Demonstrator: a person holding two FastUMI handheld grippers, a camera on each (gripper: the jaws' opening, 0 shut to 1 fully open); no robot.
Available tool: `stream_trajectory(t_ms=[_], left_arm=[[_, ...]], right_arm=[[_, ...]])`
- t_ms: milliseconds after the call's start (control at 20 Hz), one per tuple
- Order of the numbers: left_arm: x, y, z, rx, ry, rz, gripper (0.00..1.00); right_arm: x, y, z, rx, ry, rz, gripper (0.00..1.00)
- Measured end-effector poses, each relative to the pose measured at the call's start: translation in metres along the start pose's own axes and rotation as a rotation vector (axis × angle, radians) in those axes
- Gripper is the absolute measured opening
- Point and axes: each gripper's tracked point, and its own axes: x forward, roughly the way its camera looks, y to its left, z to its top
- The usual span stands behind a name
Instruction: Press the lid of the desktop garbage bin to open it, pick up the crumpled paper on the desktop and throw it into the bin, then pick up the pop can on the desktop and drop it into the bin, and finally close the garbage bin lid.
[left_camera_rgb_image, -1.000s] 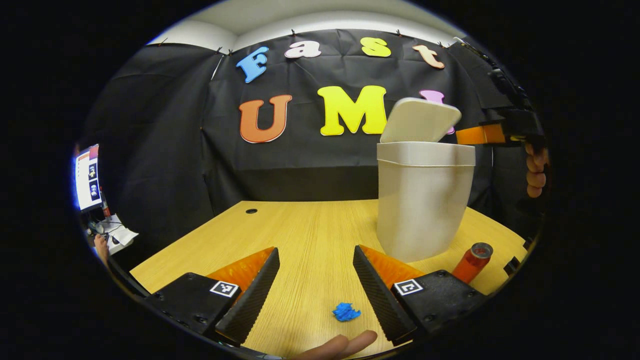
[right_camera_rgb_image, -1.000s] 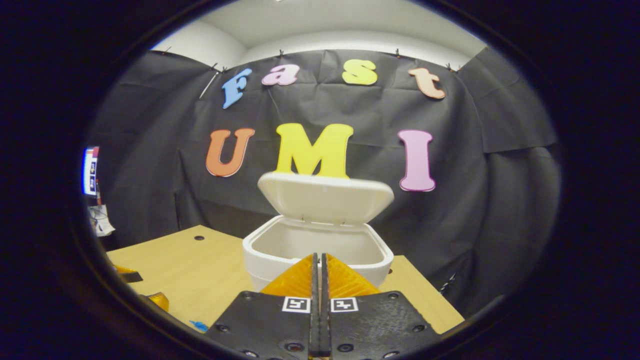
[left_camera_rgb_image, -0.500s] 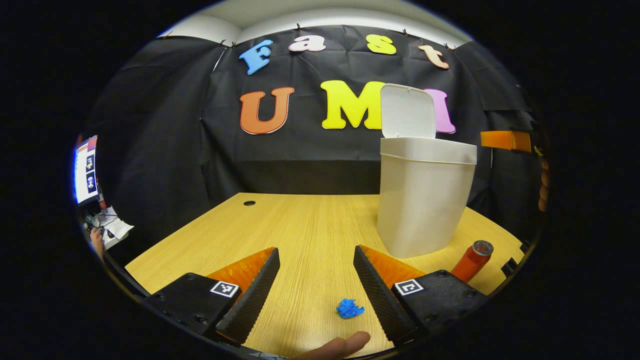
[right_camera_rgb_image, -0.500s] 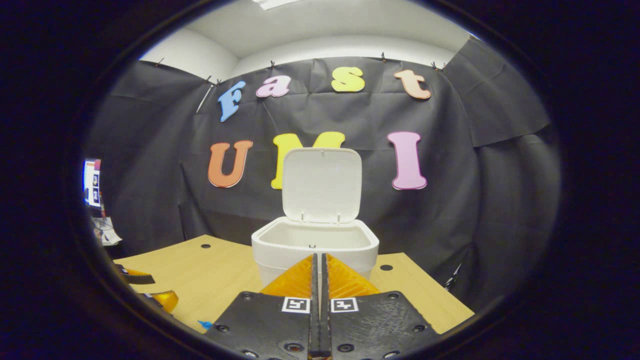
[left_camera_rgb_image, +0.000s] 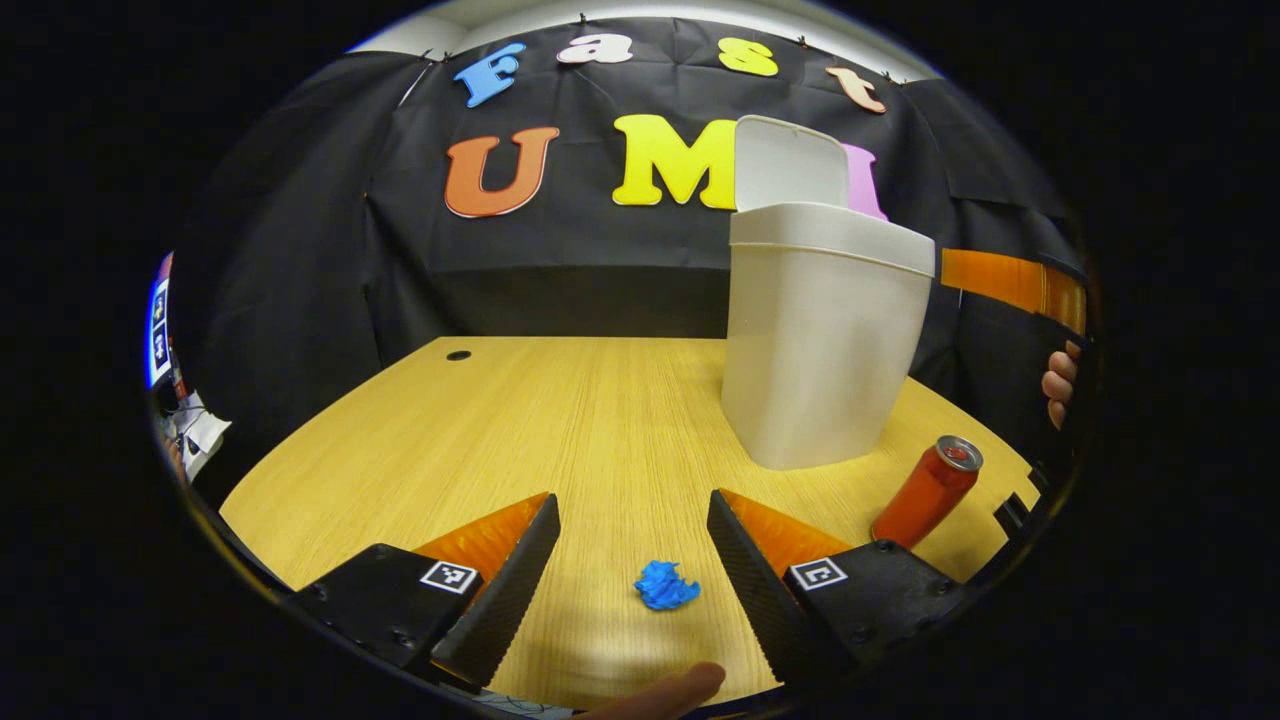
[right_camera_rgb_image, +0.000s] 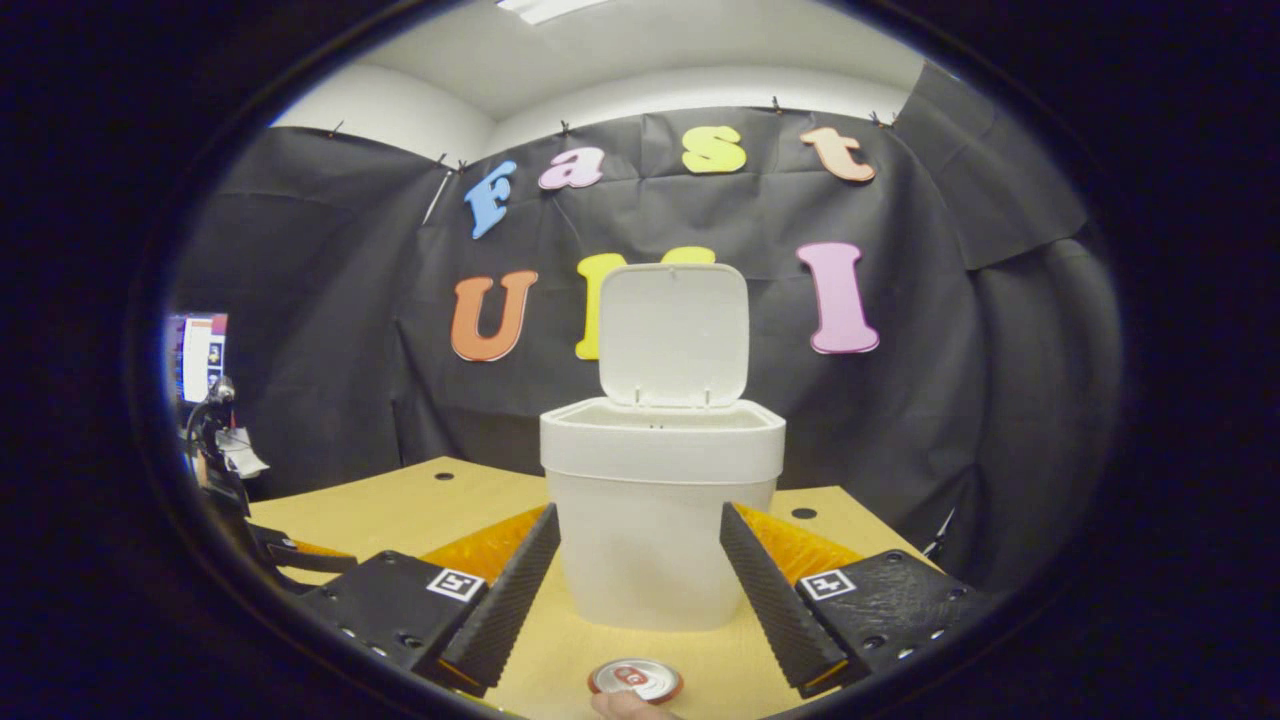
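The garbage bin (left_camera_rgb_image: 815, 350) stands upright on the wooden counter (left_camera_rgb_image: 560, 420) with its lid (left_camera_rgb_image: 785, 165) swung up and back, nearly vertical, so the mouth is open. In the left gripper view the left hand-held gripper (left_camera_rgb_image: 630, 575) hangs low over the near part of the counter with its fingers spread wide and nothing between them but the crumpled paper (left_camera_rgb_image: 666, 586), a small blue wad lying on the wood in the gap, nearer the right-side finger and touching neither. The pop can (left_camera_rgb_image: 925, 494), red with a silver top, stands on the counter near the bin's base on its right, apart from it and well clear of the paper. A fingertip (left_camera_rgb_image: 660, 692) shows at the bottom edge of that view. At the far right edge, beyond the bin, part of the right hand-held gripper (left_camera_rgb_image: 1010, 280) shows with the fingers of the hand (left_camera_rgb_image: 1058, 383) that holds it. In the right gripper view the right hand-held gripper (right_camera_rgb_image: 632, 590) is open too, its fingers wide apart and empty, facing the bin (right_camera_rgb_image: 662, 520) head on, with the raised lid (right_camera_rgb_image: 673, 335) behind the opening. The top of the pop can (right_camera_rgb_image: 634, 680) sits at the bottom of this view, in front of the bin and between the spread fingers, not touched by either.
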Motion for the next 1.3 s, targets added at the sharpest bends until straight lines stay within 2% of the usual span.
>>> stream_trajectory(t_ms=[100,300,350,450,500,550,600,650,700,800,900,950,1050,1100,1150,1250,1300], left_arm=[[0.004,-0.004,-0.013,-0.005,0.040,-0.016,0.97],[0.014,-0.010,-0.043,-0.015,0.139,-0.055,0.98],[0.015,-0.013,-0.051,-0.009,0.170,-0.064,0.98],[0.017,-0.015,-0.065,-0.011,0.220,-0.072,0.96],[0.017,-0.014,-0.067,-0.023,0.236,-0.073,0.96],[0.017,-0.015,-0.070,-0.034,0.253,-0.075,0.95],[0.017,-0.014,-0.074,-0.041,0.267,-0.076,0.94],[0.016,-0.011,-0.074,-0.038,0.272,-0.061,0.94],[0.019,-0.009,-0.074,-0.032,0.266,-0.054,0.92],[0.021,-0.007,-0.076,-0.022,0.275,-0.026,0.84],[0.025,-0.010,-0.076,0.008,0.282,-0.010,0.83],[0.026,-0.010,-0.076,0.020,0.283,-0.001,0.82],[0.027,-0.008,-0.076,0.024,0.278,0.008,0.81],[0.027,-0.006,-0.077,0.016,0.278,0.013,0.77],[0.027,-0.006,-0.077,0.013,0.281,0.012,0.75],[0.024,-0.006,-0.075,0.004,0.281,0.012,0.72],[0.025,-0.006,-0.075,-0.007,0.278,0.012,0.67]], right_arm=[[-0.006,0.000,-0.006,0.029,-0.007,0.027,0.98],[-0.022,-0.025,-0.017,0.108,-0.044,0.051,0.98],[-0.025,-0.031,-0.020,0.137,-0.051,0.054,0.99],[-0.033,-0.045,-0.034,0.177,-0.053,0.041,0.93],[-0.037,-0.051,-0.041,0.176,-0.057,0.030,0.96],[-0.041,-0.056,-0.052,0.162,-0.055,0.018,0.93],[-0.042,-0.059,-0.065,0.146,-0.042,0.010,0.99],[-0.043,-0.062,-0.078,0.124,-0.019,-0.001,0.95],[-0.044,-0.062,-0.090,0.103,0.001,-0.006,0.96],[-0.042,-0.062,-0.104,0.056,0.037,-0.030,0.95],[-0.041,-0.058,-0.108,0.011,0.037,-0.061,0.93],[-0.041,-0.054,-0.109,-0.005,0.034,-0.065,0.96],[-0.041,-0.039,-0.119,-0.047,0.045,-0.045,0.96],[-0.040,-0.038,-0.123,-0.077,0.050,-0.051,0.94],[-0.041,-0.037,-0.122,-0.100,0.047,-0.061,0.96],[-0.044,-0.034,-0.118,-0.106,0.027,-0.074,0.96],[-0.046,-0.032,-0.120,-0.094,0.026,-0.073,0.95]])
